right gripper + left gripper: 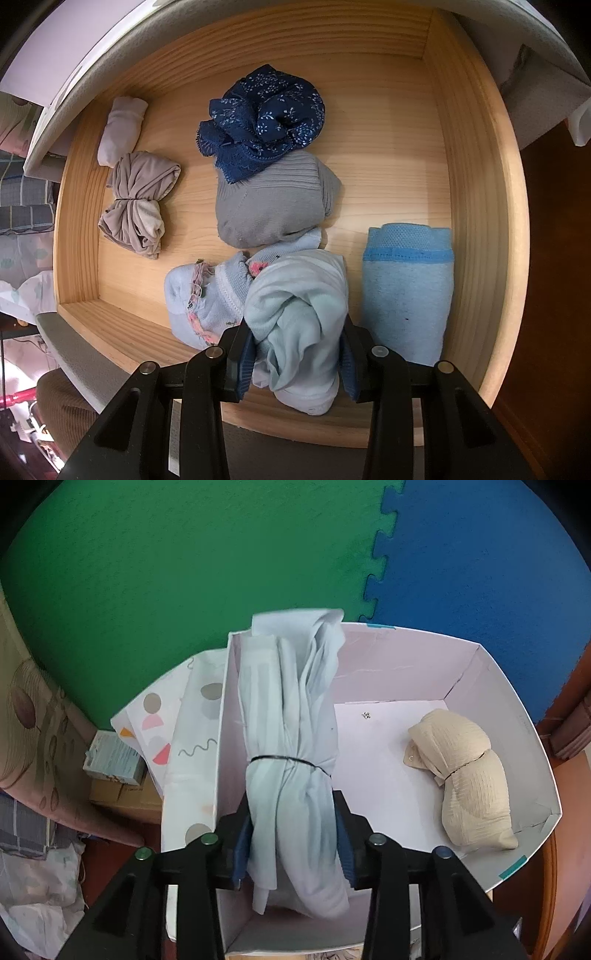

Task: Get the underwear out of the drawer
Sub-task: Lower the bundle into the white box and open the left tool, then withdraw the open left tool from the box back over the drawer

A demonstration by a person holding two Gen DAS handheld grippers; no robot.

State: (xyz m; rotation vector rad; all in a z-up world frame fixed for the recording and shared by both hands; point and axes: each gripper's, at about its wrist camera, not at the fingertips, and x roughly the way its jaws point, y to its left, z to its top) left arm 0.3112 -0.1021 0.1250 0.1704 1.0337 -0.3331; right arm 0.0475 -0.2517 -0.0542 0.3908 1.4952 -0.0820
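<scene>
Our left hand-held gripper point(293, 843) points down into a white box point(517, 716). A pale blue-grey roll of underwear point(291, 738), tied round its middle with a dark band, lies between its blue pads point(242, 845); whether they press on the cloth or merely flank it we cannot tell. The roll reaches ahead of the gripper and over the box's far rim. To the right of the gripper, well apart from the roll, a beige bundle point(469, 779) rests on the box floor.

Our right hand-held gripper point(297, 363) points down into the wooden drawer point(476, 184), its jaws closed narrow on a light blue bundle of underwear point(295, 306). Just right of it lies a folded blue piece point(406, 291); ahead sit a grey roll point(273, 206) and a navy patterned piece point(262, 118); ahead to the left lies a taupe tied bundle point(136, 203).
</scene>
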